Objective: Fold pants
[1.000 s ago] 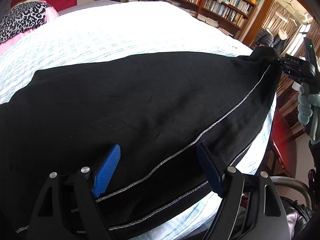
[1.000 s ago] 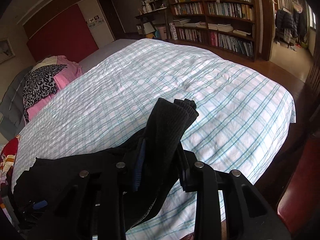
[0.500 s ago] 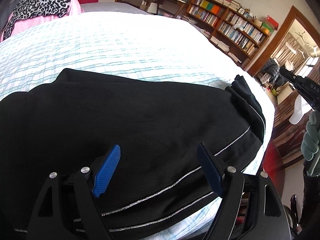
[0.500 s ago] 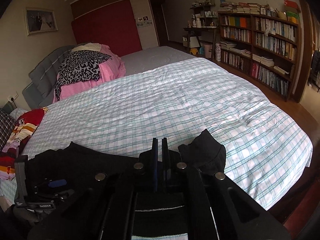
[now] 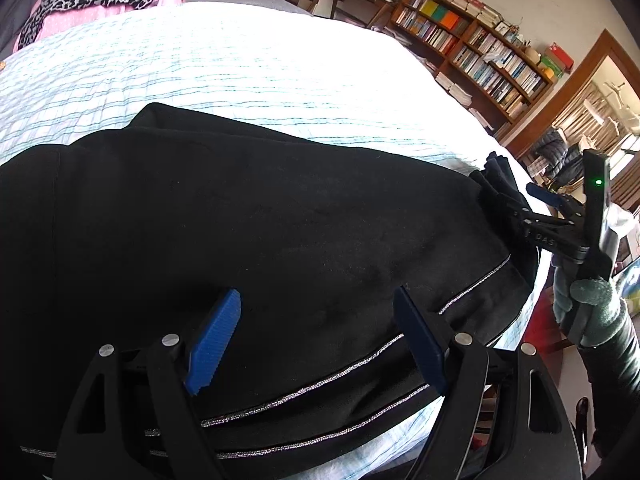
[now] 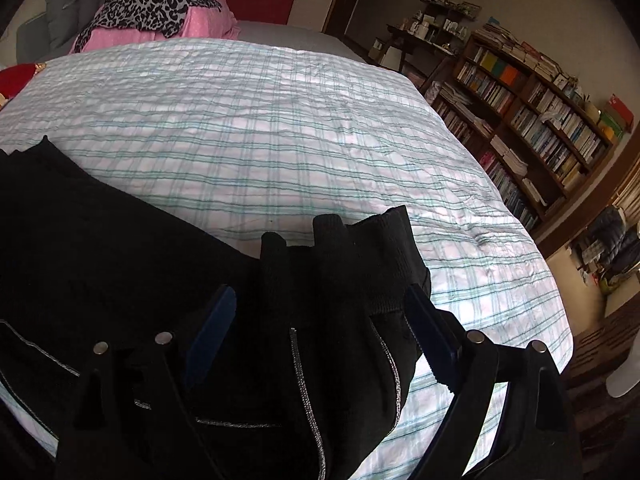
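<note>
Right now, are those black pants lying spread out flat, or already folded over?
Folded over. The black pants lie on the bed with legs doubled: silver stripes run paired and ribbed cuffs stack together.

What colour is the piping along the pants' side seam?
Silver piping on black pants; left wrist view shows it best.

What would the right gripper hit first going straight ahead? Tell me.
Most likely the ribbed cuffs of the black pants: they bunch up between the open fingers of the right gripper, right in its line. Beyond lies the plaid bedspread. Depth is unclear.
</note>
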A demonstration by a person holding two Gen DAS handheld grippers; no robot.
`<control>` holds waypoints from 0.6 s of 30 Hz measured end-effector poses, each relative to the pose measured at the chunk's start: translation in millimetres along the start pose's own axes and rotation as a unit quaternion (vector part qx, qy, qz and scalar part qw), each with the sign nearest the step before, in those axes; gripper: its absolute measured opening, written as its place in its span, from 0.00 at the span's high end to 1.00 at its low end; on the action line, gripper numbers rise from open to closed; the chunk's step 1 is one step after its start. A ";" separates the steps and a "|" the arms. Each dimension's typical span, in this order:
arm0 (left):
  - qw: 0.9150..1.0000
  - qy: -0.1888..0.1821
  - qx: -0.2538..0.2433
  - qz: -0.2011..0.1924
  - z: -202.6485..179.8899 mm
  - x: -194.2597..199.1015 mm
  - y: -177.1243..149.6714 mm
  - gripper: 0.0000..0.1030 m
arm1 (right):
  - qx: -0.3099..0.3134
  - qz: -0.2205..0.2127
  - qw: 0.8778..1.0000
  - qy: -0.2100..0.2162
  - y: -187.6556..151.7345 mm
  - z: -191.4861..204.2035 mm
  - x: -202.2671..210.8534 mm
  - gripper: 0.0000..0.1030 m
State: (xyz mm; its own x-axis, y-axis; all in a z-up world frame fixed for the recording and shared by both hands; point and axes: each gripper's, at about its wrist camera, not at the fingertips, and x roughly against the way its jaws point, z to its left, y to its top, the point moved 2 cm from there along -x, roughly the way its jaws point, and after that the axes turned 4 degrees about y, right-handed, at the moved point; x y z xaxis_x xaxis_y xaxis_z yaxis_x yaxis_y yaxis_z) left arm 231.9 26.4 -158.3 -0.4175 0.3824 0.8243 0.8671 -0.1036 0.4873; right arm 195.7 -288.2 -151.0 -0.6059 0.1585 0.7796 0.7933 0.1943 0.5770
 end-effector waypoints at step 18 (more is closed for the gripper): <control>1.000 0.002 0.012 0.005 6.9 0.5 -2.1 0.24 | -0.156 -0.046 0.982 0.092 14.0 -38.7 48.1 0.81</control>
State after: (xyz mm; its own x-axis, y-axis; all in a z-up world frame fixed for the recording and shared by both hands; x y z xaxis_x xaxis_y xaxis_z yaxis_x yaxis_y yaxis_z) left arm 231.8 33.2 -160.9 -0.4095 0.3777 0.8304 0.8774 -0.0863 0.4719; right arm 179.9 -315.4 -96.0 -0.6776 -0.0283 0.7349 0.7328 -0.1104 0.6714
